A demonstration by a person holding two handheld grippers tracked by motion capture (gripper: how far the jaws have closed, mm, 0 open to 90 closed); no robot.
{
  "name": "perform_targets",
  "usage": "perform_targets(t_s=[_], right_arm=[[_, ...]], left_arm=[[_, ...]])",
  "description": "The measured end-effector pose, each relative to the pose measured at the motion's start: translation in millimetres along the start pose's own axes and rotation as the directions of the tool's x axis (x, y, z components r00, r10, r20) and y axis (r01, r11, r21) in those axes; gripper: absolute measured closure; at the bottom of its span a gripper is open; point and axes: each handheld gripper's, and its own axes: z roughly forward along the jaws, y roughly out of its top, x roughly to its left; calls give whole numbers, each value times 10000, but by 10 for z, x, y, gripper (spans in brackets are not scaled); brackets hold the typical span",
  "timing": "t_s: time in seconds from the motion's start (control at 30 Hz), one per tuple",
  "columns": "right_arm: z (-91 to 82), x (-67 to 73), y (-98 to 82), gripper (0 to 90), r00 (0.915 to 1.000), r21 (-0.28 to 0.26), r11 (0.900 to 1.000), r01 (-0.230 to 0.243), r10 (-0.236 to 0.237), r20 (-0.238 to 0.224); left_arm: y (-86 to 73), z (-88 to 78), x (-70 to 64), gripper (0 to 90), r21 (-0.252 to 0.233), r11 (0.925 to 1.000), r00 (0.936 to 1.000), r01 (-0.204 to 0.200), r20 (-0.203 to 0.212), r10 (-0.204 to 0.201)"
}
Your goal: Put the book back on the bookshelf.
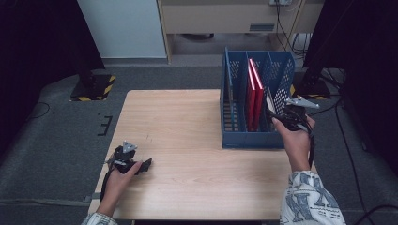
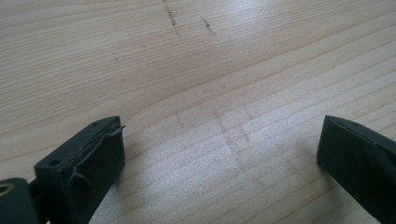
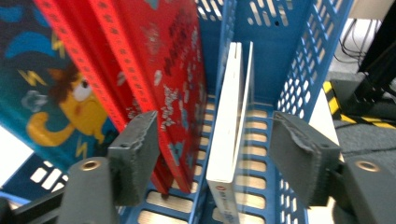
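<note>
A blue rack [image 1: 244,138] stands on the far right part of the wood table [image 1: 187,140]. It has slots that run from near to far. Two red books [image 1: 254,93] stand in the middle slot and lean a bit. In the right gripper view the red books [image 3: 154,60] are on the left, and a blue book with a yellow cartoon face [image 3: 51,93] shows beside them.

A thin white book [image 3: 231,135] stands upright in the right slot of the rack [image 3: 303,60]. In the high view it [image 1: 271,101] is a pale sliver just beside the right gripper [image 1: 281,115].

The right gripper [image 3: 224,154] is at the near end of that slot. Its jaws are apart, one on each side of the white book. The pads do not touch the book, so nothing is held.

The left gripper [image 1: 141,166] rests on the near left part of the table, well apart from the rack. A hand [image 1: 117,180] holds it. In the left gripper view its jaws stand wide apart [image 2: 219,158] with only bare wood [image 2: 196,70] between them. It has hold of nothing.
</note>
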Motion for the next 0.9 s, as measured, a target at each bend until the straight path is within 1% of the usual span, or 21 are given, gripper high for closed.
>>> perform_targets(t_s=[0.17,0.23,0.3,0.4,0.47,0.6,0.9], right_arm=[[-30,40,-25,233,9993,-126,9996,241,-245,-277],[-40,61,-35,206,9988,-154,9996,218,-224,-424],[-58,90,-44,183,9980,-221,9993,311,-322,-535],[-97,130,-46,147,9973,-356,9991,243,-267,-684],[-122,159,-52,134,9961,-428,9988,257,-292,-832],[-148,223,-78,111,9936,-376,9986,376,-414,-1054],[-226,349,-146,99,9881,-396,9984,412,-466,-1466]], left_arm=[[0,0,0,0,3,10000,10000,0,-2,0],[-1,-1,-1,1,1,10000,10000,-1,-5,1],[-1,-1,-1,1,0,10000,10000,1,-2,-1],[-1,-1,-1,0,1,10000,10000,-1,-4,1],[-1,0,-1,0,2,10000,10000,3,-4,-3],[1,2,-4,0,12,10000,10000,0,-8,0],[3,3,-6,0,22,10000,10000,-8,-8,8]])
